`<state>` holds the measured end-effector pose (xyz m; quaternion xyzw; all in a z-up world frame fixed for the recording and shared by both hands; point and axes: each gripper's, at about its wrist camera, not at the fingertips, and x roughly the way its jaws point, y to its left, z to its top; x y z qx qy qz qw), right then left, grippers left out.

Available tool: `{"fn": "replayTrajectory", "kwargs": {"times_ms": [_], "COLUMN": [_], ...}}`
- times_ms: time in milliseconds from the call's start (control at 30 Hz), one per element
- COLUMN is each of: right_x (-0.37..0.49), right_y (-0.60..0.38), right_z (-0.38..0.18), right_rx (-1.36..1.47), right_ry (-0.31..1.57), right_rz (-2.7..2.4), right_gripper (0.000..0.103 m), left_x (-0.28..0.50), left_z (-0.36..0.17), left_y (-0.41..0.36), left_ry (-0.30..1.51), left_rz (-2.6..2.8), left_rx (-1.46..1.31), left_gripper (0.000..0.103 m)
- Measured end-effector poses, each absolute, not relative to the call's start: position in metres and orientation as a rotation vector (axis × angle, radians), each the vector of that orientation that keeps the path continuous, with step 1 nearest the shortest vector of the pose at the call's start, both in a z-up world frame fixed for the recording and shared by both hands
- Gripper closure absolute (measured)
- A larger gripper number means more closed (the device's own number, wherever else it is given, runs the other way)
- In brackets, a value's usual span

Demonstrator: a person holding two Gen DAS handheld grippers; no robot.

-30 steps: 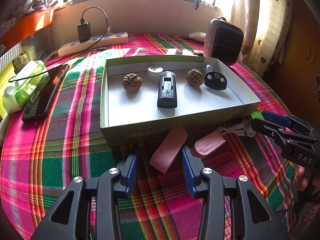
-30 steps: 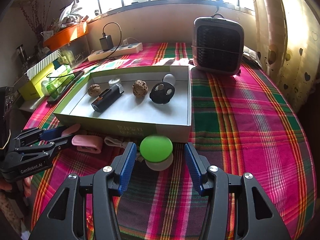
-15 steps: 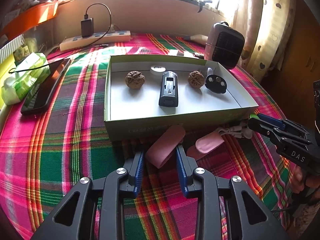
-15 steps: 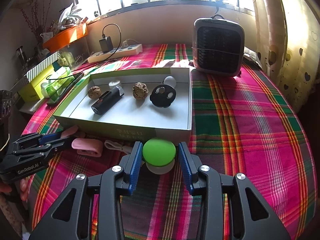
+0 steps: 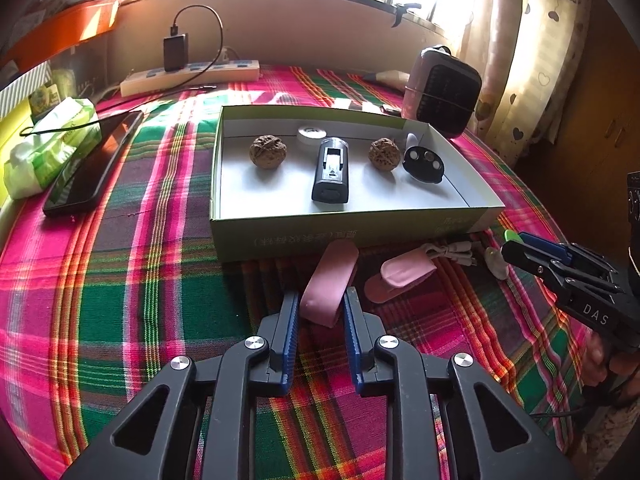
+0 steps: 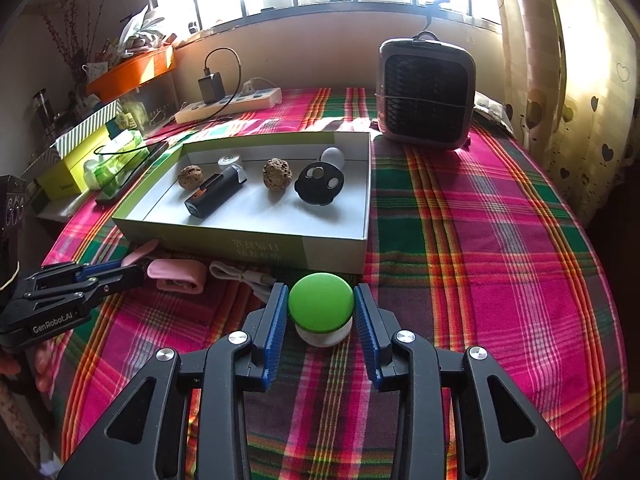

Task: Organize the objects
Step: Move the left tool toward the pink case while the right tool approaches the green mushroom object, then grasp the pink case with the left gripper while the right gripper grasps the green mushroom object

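On a plaid tablecloth, a shallow cardboard box holds two walnuts, a black rectangular device and a round black gadget. Just in front of the box, the left gripper, whose jaws have just been closing, clamps the near end of a pink case lying on the cloth. Beside it, the right gripper has its blue pads pressed against both sides of a green-capped knob.
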<state>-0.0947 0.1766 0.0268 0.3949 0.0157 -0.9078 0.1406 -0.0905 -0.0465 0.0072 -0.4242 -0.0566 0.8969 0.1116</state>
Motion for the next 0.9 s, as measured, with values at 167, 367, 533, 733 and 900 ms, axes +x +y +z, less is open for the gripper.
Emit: {"fn": "replayTrajectory", "kwargs": {"times_ms": [167, 367, 533, 733, 900], "right_x": [-0.091, -0.089, -0.089, -0.091, -0.095], "right_y": [0.182, 0.184, 0.186, 0.184, 0.183], "right_z": [0.026, 0.025, 0.024, 0.022, 0.018], "right_rx": [1.151, 1.153, 1.15, 1.157, 1.179], "right_ry": [0.041, 0.032, 0.029, 0.028, 0.037], "right_rz": [-2.626, -2.626, -2.62, -2.6, -2.596], "right_gripper": [0.068, 0.068, 0.068, 0.068, 0.067], "left_x": [-0.083, -0.079, -0.085, -0.093, -0.098], "left_z": [0.008, 0.008, 0.007, 0.007, 0.007], "left_y": [-0.042, -0.038, -0.039, -0.034, -0.031], "left_ry": [-0.146, -0.113, -0.104, -0.04, -0.006], "left_rz": [2.621, 2.619, 2.613, 2.627, 2.64], "left_rx": [-1.256, -1.257, -1.267, -1.272, -1.269], "left_gripper": [0.084, 0.084, 0.073, 0.07, 0.07]}}
